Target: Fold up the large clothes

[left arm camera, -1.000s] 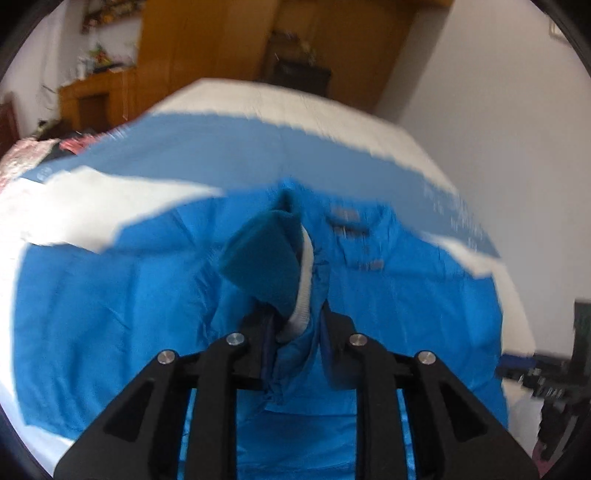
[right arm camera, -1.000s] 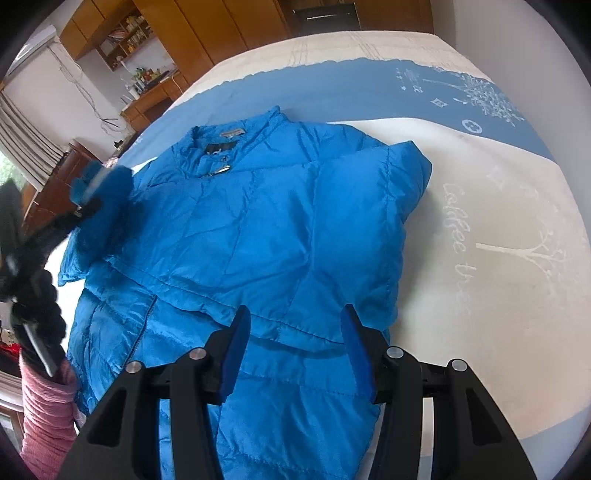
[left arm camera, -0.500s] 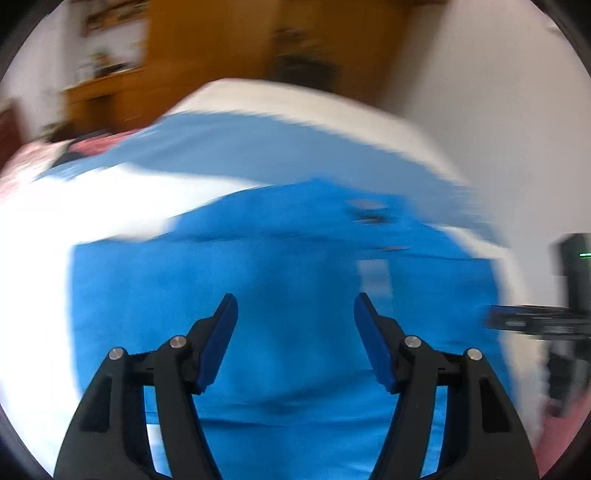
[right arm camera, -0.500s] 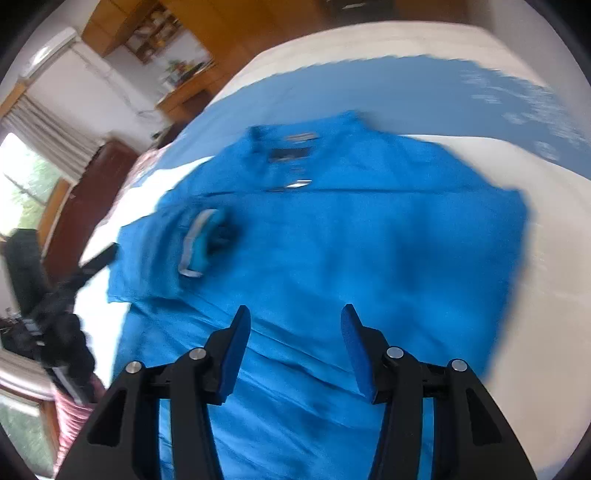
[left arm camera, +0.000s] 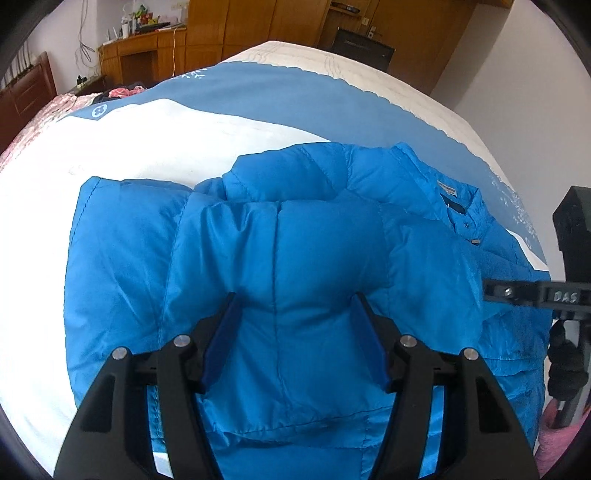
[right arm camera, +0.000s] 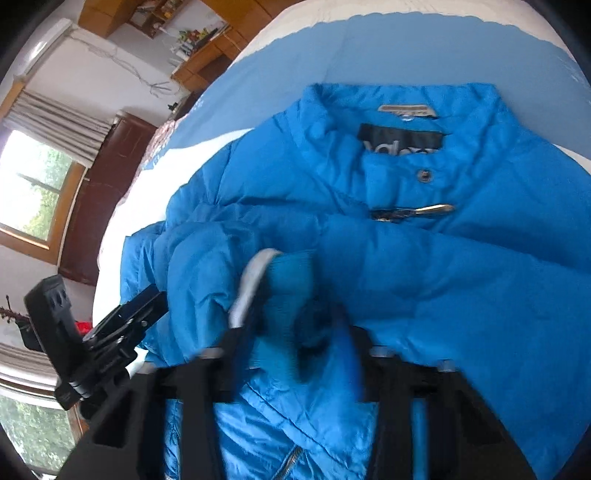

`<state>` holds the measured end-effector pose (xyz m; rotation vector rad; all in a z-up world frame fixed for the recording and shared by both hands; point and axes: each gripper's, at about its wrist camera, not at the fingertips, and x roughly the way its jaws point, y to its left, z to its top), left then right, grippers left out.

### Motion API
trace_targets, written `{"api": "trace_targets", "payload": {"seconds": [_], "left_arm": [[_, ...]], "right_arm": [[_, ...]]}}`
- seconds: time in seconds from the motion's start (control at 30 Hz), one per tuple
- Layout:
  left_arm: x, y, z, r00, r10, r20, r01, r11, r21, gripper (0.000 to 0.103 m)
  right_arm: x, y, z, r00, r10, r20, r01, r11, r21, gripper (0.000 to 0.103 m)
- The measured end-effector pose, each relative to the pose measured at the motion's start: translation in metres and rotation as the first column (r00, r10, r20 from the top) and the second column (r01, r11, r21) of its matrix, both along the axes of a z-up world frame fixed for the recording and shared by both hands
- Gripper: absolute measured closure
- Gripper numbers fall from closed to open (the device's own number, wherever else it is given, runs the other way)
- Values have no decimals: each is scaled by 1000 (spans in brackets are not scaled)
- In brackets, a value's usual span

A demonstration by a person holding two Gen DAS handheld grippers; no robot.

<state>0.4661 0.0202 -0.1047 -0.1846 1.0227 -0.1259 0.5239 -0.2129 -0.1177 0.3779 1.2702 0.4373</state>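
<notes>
A bright blue padded jacket point(left arm camera: 295, 258) lies front up on the bed, its collar and dark label point(right arm camera: 400, 138) at the far end. One sleeve is folded across the chest, its knit cuff point(right arm camera: 288, 280) with a grey edge lying on the front. My left gripper point(left arm camera: 293, 328) is open and empty, low over the folded sleeve. My right gripper point(right arm camera: 295, 328) is open, with the cuff lying between its fingers; the picture is blurred there. The right gripper also shows in the left wrist view point(left arm camera: 532, 295) at the right edge. The left gripper shows in the right wrist view point(right arm camera: 122, 325) at the left.
The bed has a white and blue cover point(left arm camera: 184, 122). A white wall point(left arm camera: 535, 74) runs along its right side. Wooden cabinets point(left arm camera: 240, 26) stand beyond the far end. A dark wooden headboard point(right arm camera: 96, 192) and a window point(right arm camera: 33, 184) are on the left.
My left gripper let go of the sleeve cuff and opened; the sleeve now lies across the chest. My right gripper moved in close toward the collar, down onto the cuff.
</notes>
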Motion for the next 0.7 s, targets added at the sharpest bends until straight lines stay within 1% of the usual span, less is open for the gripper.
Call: {"api": "trace_targets", "payload": {"seconds": [0.07,0.17,0.27,0.37,0.5,0.63,0.7], "left_arm": [[2,-1,3,1000,3,0,-3,1000,1,42],[-3,-2,11,1000,0,12,0,1000,10,43],[-10,-7,24,999,-10,35,10,1000,-5,43],[-17,-20,38,996,-34,82,31,999,38,43],[-21,-39,50,990,-83,117,77,996,55,43],[-15,-55,48,987,-109,114,102,993,65,43],[-9,-59,43,989,-105,104,98,993,67,43]], "right_arm": [[-3,1,4,1000,7,15,-7,1000,-6,91],[-13,-4,18,998,9,55,-9,1000,-12,92],[-27,-20,42,994,-6,108,7,1000,-14,92],[-42,-44,63,987,-41,158,47,998,-35,92],[-70,-93,84,969,-123,215,140,988,-67,92],[-95,-140,89,952,-206,227,230,969,-87,92],[-107,-165,84,945,-245,214,266,961,-74,92]]}}
